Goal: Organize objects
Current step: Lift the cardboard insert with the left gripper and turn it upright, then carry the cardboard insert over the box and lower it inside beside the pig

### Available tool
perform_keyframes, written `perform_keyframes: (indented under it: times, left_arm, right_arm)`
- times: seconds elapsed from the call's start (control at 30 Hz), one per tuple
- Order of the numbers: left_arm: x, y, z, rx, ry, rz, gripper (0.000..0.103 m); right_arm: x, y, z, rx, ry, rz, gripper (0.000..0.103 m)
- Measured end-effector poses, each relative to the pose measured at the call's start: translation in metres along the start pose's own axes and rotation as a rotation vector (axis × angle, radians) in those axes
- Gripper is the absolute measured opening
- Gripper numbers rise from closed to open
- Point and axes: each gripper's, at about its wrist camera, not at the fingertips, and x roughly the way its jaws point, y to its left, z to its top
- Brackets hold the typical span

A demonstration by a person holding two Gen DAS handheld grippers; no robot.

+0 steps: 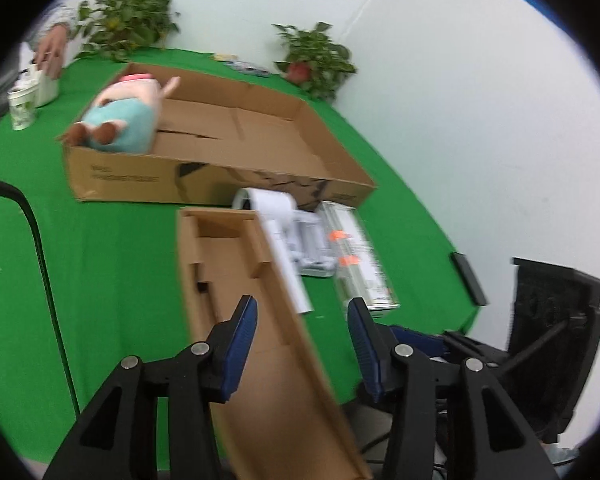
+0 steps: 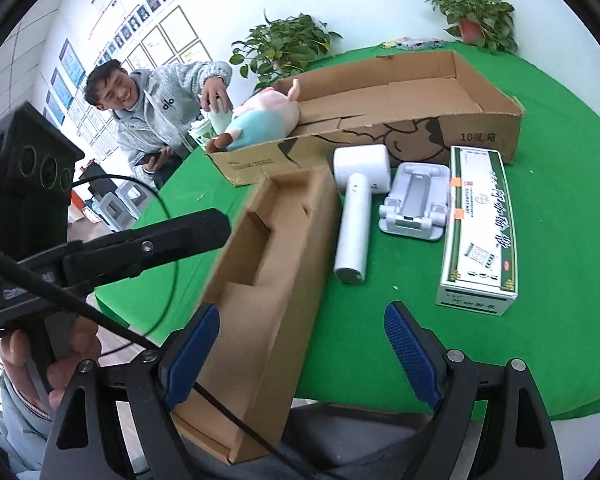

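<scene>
A long narrow cardboard insert box [image 1: 236,280] [image 2: 268,264] lies on the green table, its near end over the table edge. My left gripper [image 1: 302,320] is open, its fingers astride the box's right wall. My right gripper [image 2: 300,340] is open and empty above the box's near end. A white hair dryer [image 2: 358,200] [image 1: 278,220], a grey phone stand [image 2: 414,204] [image 1: 312,240] and a green-and-white carton [image 2: 478,228] [image 1: 358,256] lie right of the box. A plush toy [image 1: 120,116] [image 2: 260,120] lies in the large open cardboard box [image 1: 236,128] [image 2: 400,92] behind.
Two potted plants [image 1: 124,20] [image 1: 316,56] stand at the table's far edge. A second person [image 2: 160,108] at the far left handles white cups [image 1: 22,106]. A black cable [image 1: 40,248] crosses the table's left side. A black chair [image 1: 552,320] stands at the right.
</scene>
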Motion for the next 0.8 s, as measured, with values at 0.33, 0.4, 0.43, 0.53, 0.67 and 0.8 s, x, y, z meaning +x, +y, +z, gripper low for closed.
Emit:
perform_keyframes:
  times: [0.33,0.4,0.43,0.53,0.67,0.8]
  left_arm:
    - [0.026,0.048,-0.016,-0.066,0.107,0.118,0.040]
    - [0.031,0.044,-0.019,-0.039,0.130,0.133,0.028]
    - [0.029,0.042,-0.022,-0.029,0.139,0.140,0.026]
    - [0.019,0.031,-0.034,0.014,0.145,0.161,0.025]
    - [0.017,0.028,-0.039,0.023,0.133,0.156,0.024]
    - [0.022,0.038,-0.037,-0.027,0.120,0.122,0.020]
  right_arm:
    - [0.032,0.027,0.005,-0.054,0.058,-0.085,0.057]
    - [0.049,0.032,0.005,-0.058,0.101,-0.112,0.043]
    - [0.055,0.035,0.006,-0.059,0.121,-0.110,0.036]
    - [0.052,0.052,0.003,-0.104,0.111,-0.137,0.034]
    - [0.048,0.051,-0.004,-0.065,0.094,-0.204,0.030]
    - [0.056,0.052,-0.002,-0.067,0.123,-0.238,0.014]
